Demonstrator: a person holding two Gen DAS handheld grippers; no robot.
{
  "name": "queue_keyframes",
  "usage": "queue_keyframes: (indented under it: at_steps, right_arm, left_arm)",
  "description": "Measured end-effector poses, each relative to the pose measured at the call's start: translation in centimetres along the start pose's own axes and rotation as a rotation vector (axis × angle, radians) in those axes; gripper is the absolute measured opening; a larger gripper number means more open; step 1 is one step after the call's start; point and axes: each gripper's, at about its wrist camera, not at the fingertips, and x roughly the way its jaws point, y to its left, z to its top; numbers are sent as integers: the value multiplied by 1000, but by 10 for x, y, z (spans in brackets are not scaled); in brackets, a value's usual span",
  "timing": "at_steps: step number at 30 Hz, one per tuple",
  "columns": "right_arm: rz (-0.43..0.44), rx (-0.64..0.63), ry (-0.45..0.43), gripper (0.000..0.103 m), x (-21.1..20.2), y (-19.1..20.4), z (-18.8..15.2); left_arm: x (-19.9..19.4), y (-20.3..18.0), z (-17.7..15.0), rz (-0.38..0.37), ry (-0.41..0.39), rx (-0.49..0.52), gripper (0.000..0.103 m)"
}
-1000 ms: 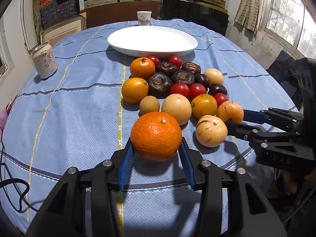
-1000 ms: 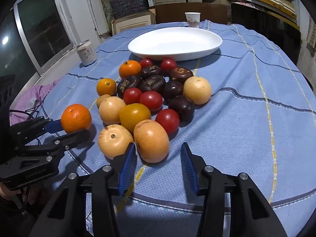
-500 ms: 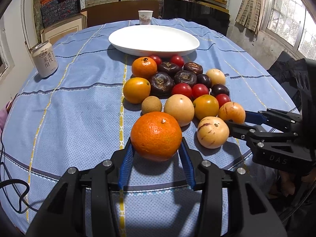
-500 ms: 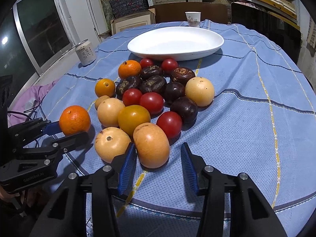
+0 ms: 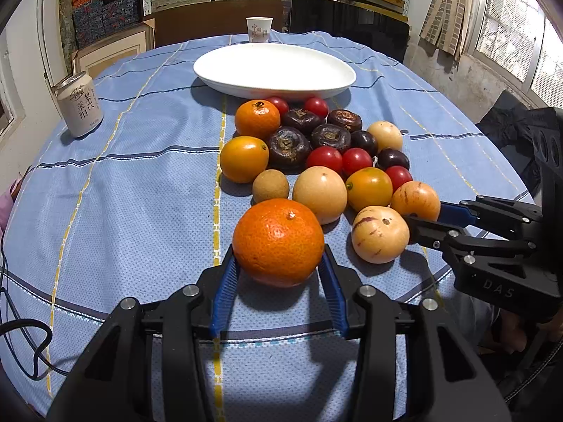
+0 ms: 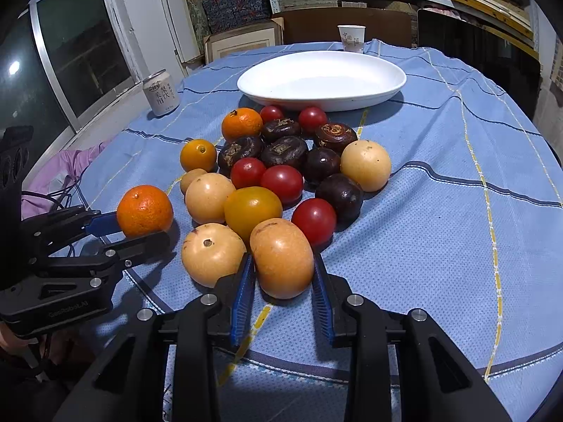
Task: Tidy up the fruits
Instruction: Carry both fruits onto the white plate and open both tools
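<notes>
My left gripper (image 5: 278,267) is shut on a large orange mandarin (image 5: 278,241), held just above the blue cloth; it also shows in the right wrist view (image 6: 144,211). My right gripper (image 6: 281,270) has closed around a tan-orange fruit (image 6: 281,256), its blue pads at both sides; the same fruit shows in the left wrist view (image 5: 415,201). Ahead lies a pile of fruits: oranges, red tomatoes (image 6: 281,183), dark purple fruits (image 6: 285,151) and pale yellow fruits (image 6: 366,165). An empty white plate (image 6: 322,79) sits beyond the pile.
A drink can (image 5: 80,103) stands at the left of the round table. A paper cup (image 5: 259,29) stands behind the plate. A pale speckled fruit (image 5: 380,234) lies just left of my right gripper's finger. Shelves and boxes fill the background.
My right gripper's fingers have narrowed from open to touching the tan-orange fruit. The left gripper keeps hold of the mandarin, hardly moved.
</notes>
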Motion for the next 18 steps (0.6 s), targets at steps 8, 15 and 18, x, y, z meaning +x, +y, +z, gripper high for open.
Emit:
queue_keyframes:
  at_steps: [8, 15, 18]
  right_arm:
    - [-4, -1, -9, 33, -4, 1, -1]
    - [-2, 9, -18, 33, -9, -3, -3]
    - [1, 23, -33, 33, -16, -9, -4]
  left_arm:
    - [-1, 0, -1, 1, -2, 0, 44]
    - [-4, 3, -1, -3, -9, -8, 44]
    - [-12, 10, 4, -36, -12, -38, 44]
